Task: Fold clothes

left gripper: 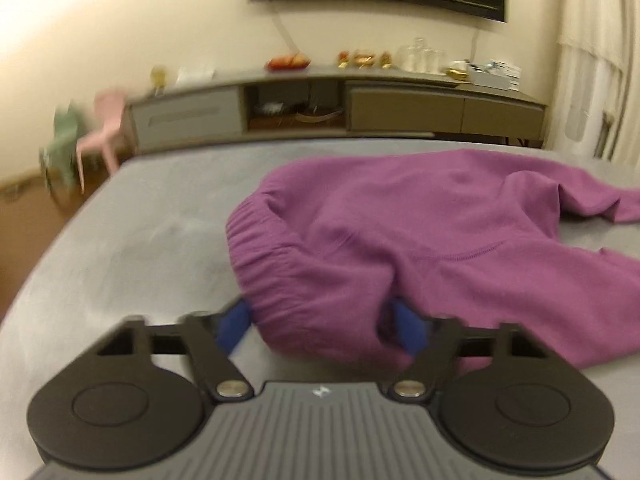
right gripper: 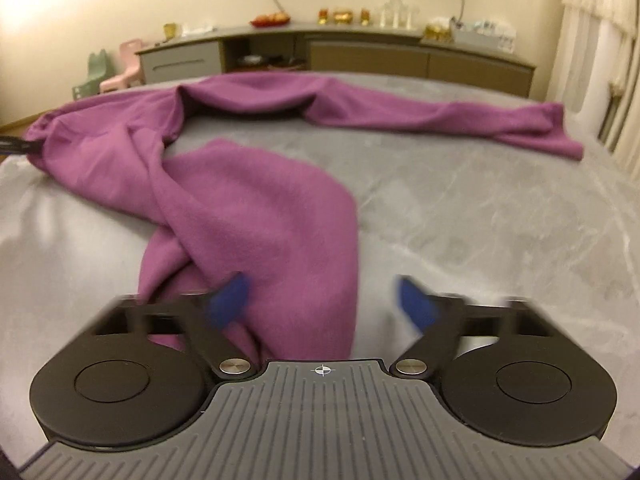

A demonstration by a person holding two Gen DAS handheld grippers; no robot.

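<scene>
Two grippers, both with fingers apart: my left gripper point(left gripper: 324, 320) straddles the waistband of the purple trousers point(left gripper: 420, 232) on the table point(left gripper: 132, 240); my right gripper point(right gripper: 324, 300) straddles one leg end at 12 o'clock. I should close on the hems only, then lift evenly.

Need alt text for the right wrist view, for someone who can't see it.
Purple trousers lie sprawled on a grey table, one leg stretched across the far side. The open right gripper hovers over the near leg's end, fingers apart.
</scene>
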